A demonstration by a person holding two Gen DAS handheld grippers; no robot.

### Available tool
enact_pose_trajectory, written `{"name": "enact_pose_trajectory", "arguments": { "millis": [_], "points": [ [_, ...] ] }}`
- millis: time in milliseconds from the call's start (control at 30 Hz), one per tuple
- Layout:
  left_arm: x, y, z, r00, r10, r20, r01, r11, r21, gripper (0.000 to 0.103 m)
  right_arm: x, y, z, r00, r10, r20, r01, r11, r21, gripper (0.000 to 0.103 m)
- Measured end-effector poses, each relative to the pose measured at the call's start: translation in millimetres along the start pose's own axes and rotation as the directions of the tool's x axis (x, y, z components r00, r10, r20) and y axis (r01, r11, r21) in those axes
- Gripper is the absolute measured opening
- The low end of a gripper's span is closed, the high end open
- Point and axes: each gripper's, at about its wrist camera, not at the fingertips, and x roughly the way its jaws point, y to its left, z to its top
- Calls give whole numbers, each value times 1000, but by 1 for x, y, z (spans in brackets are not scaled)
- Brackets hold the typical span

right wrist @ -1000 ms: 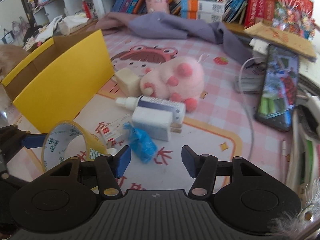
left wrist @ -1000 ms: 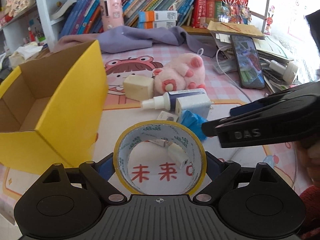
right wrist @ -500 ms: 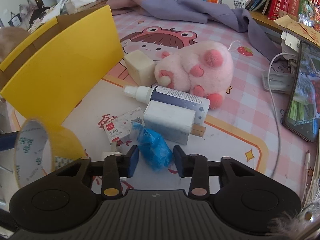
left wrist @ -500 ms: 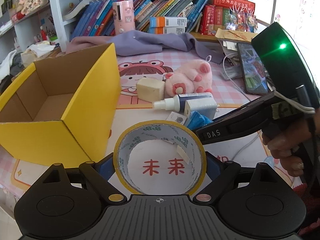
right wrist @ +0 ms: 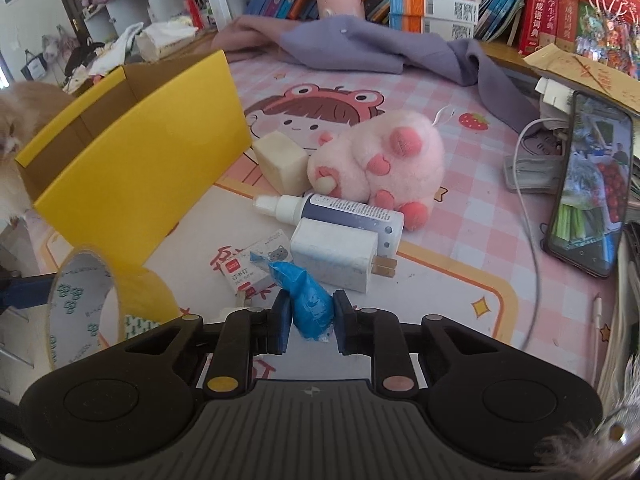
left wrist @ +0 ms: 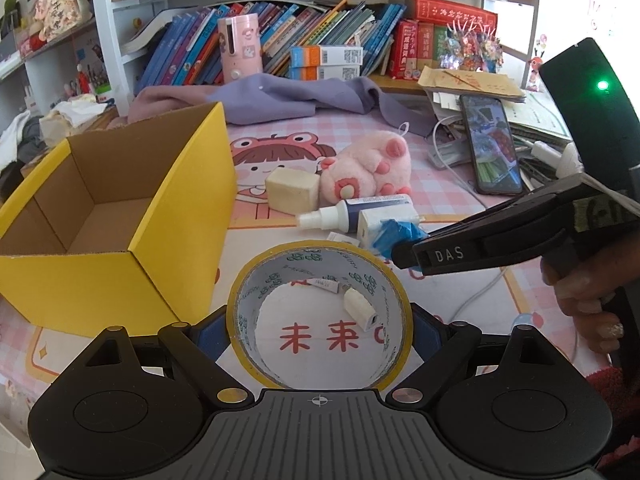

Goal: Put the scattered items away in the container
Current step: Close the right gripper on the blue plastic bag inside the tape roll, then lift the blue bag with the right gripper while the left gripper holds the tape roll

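Right wrist view is showing the right hand-held gripper point(right wrist: 308, 322) pinching a small crumpled blue plastic bag point(right wrist: 306, 298): its jaws have just been closing, and the blue pads are now pressing on the bag's near end, while the bag's long axis is running away from the hand-held gripper toward a little white staple box point(right wrist: 256, 266) and a white wall charger plug point(right wrist: 336, 254). The bag is lying low over the pink checked desk point(right wrist: 452, 292); whether it is lifting clear I cannot tell.

The open yellow cardboard box point(left wrist: 116, 216) is sitting up and to the left of both hands. Its brown inside is looking empty in the left wrist view, though the near corner of its floor is hidden behind the wall.

The left hand-held gripper point(left wrist: 318, 326) is standing wide, its pads clasping a big roll of clear yellowish packing tape point(left wrist: 318, 314) by its outer sides, hole facing the camera. That roll is just beside the box's near corner, so the left hand is looking nearer to the container than the right, which will likely have to carry the bag leftward past the tape.

A pink plush toy point(right wrist: 380, 164), a white-capped dark spray bottle point(right wrist: 332, 212) lying on its side and a cream foam block point(right wrist: 280, 162) are waiting on the desk between bag and box. A small white adapter point(left wrist: 360, 306) is showing through the roll.
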Motion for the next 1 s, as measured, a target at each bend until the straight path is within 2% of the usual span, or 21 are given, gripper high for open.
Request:
{"name": "enact_pose_trajectory", "arguments": {
  "millis": [233,533,767,1000],
  "points": [
    [-11,1,1,999,-27,36,26,1000,16,90,-22,10,-7,999,-20,34,20,1000,-4,20],
    [-33,17,-7,992,-85,96,80,996,50,90,-45,30,-17,992,-95,80,93,995,34,20],
    [-59,44,-27,985,-139,106,128,986,106,90,-60,70,-33,981,-158,113,148,984,95,20],
    [-90,80,-50,980,-158,117,143,981,128,90,-71,124,-55,974,-190,122,174,976,129,20]
  ]
}}
